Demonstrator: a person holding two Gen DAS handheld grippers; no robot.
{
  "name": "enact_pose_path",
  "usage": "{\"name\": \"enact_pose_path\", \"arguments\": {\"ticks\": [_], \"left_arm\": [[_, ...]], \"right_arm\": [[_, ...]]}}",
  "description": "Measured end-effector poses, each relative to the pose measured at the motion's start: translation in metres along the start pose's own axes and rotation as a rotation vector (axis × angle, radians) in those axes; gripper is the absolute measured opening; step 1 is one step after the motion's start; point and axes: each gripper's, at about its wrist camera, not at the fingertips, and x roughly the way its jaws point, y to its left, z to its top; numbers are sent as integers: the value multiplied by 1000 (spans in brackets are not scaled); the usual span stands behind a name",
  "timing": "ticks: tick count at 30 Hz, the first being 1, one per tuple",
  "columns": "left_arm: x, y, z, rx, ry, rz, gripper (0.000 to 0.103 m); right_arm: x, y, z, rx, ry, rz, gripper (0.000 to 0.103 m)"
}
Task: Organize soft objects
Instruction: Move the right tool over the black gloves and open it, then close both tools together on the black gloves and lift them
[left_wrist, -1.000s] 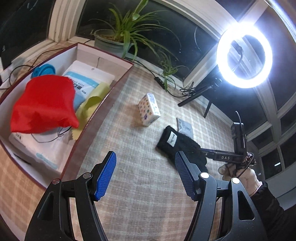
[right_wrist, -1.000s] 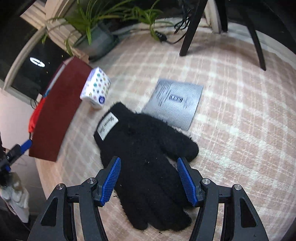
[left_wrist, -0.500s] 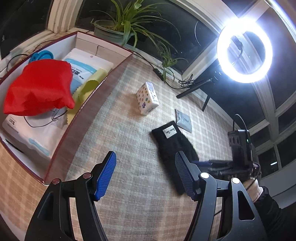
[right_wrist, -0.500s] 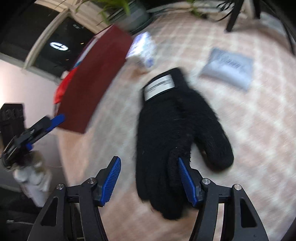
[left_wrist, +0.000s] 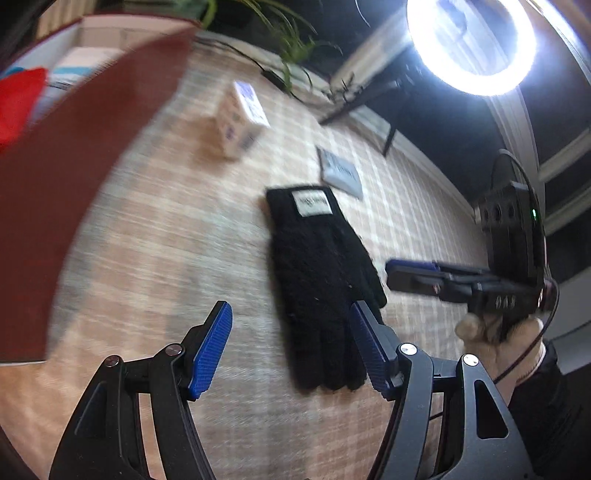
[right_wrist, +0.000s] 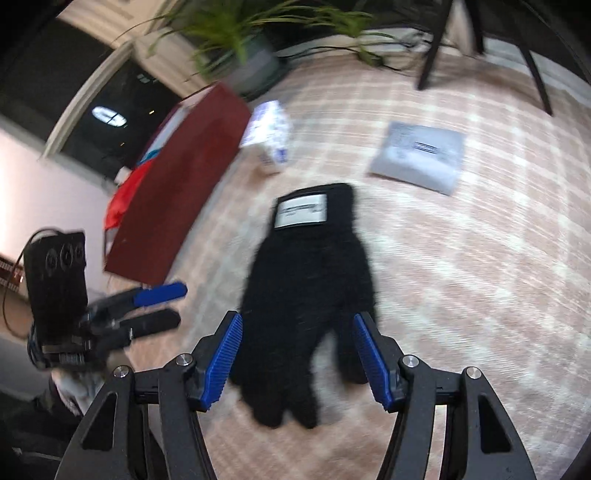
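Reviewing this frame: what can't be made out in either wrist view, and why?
- Black glove label text: motion blur, both views.
- Red box contents, left wrist view: its near wall hides all but a red cloth.
- Spotted pack print: smeared.
- Grey packet lettering: too small, blurred.
- Whether the right gripper touches the glove: both views leave it unclear.
- Left gripper: open, off the glove.

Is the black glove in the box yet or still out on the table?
Out. The black glove lies flat on the checked tablecloth, beside the dark red box, with no pad pressing it.
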Motion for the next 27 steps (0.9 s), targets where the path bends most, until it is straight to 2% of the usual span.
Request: {"name": "enact_pose_path", "arguments": {"ticks": [5,12,15,17,18,20,24,26,27], "left_arm": [[32,-6,2,-20,58,-54,65],[54,-4,3,-29,83,-66,64],[57,-6,3,-9,82,-68,63],[60,-9,3,7,80,-65,52],[61,-10,3,13,80,-69,51],[65,-12,3,18,97,-82,45],[67,-16,2,40,91,-81,35],[69,-16,2,39,93,-83,21],[69,-16,2,39,93,-84,20]], "right_arm": [[13,-13,9,43,12,-19,58],[21,-14,12,38,33,-3,58],[22,-15,12,43,40,12,52],[23,-14,11,45,39,20,47],[25,-14,11,47,43,28,44],[28,-13,9,51,61,52,30],[36,-7,7,44,75,59,28],[37,-6,8,57,74,73,23],[39,-6,9,63,75,81,22]]}}
